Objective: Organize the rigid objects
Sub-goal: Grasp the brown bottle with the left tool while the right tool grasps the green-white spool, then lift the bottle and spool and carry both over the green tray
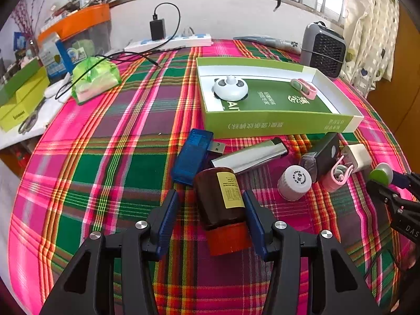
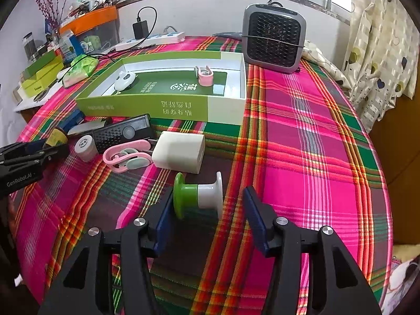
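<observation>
A green box lid [image 1: 278, 126] [image 2: 168, 107] holds a white panda gadget [image 1: 230, 88] [image 2: 125, 80] and a pink clip [image 1: 304, 88] [image 2: 204, 76]. My left gripper [image 1: 211, 207] is open around a brown bottle [image 1: 220, 199] with an orange cap, lying on the cloth. Beyond it lie a blue USB stick [image 1: 193, 156], a silver lighter [image 1: 250, 156], a white-capped vial [image 1: 295, 182] [image 2: 85, 147], a black device [image 1: 325, 155] [image 2: 122, 134], a pink clip [image 2: 128, 158] and a white charger [image 2: 179, 151]. My right gripper [image 2: 207, 210] is open around a green-and-white spool [image 2: 198, 195].
A grey heater [image 2: 273, 38] [image 1: 324, 48] stands behind the lid. A power strip [image 1: 170, 42], a green tissue pack [image 1: 95, 78] and stacked boxes [image 1: 21, 97] sit at the back left. The table edge curves down at right [image 2: 380, 183].
</observation>
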Demonstrator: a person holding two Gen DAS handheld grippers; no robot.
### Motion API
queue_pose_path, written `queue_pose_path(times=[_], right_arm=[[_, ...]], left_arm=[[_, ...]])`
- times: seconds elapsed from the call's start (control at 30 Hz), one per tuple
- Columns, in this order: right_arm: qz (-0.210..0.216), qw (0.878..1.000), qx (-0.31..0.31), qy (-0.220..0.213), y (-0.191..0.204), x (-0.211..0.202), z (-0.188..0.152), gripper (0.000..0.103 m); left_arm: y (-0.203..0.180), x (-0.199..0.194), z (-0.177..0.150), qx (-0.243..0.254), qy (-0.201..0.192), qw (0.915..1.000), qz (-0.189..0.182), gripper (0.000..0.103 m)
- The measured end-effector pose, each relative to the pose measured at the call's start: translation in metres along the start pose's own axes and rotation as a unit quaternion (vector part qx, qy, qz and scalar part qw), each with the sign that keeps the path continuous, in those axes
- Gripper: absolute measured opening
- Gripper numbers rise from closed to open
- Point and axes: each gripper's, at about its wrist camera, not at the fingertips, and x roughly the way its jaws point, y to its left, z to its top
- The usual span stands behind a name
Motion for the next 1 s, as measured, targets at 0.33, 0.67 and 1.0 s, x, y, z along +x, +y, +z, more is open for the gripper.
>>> queue_pose_path(times=[0.33,0.67,1.0], right_arm=[[-0.002,1.0,0.002,-0.002,0.0,-0.001,-0.001,0.042],[-0.001,1.0,0.001,-0.006,0.003,-0.004,-0.002,0.033],[0.008,1.0,0.006,-0.019,0.005,-0.012,0.001,0.033]], left_arm=[[0.004,-0.002,-0.001,-0.011,-0.001,0.9999,0.0,0.034],[0.004,-0.005,-0.002,-0.013,-0.002,0.9998,-0.013,0.032],[0.003,-0.017,-0.001,-0.007,-0.013,0.9998,-0.011,0.031]])
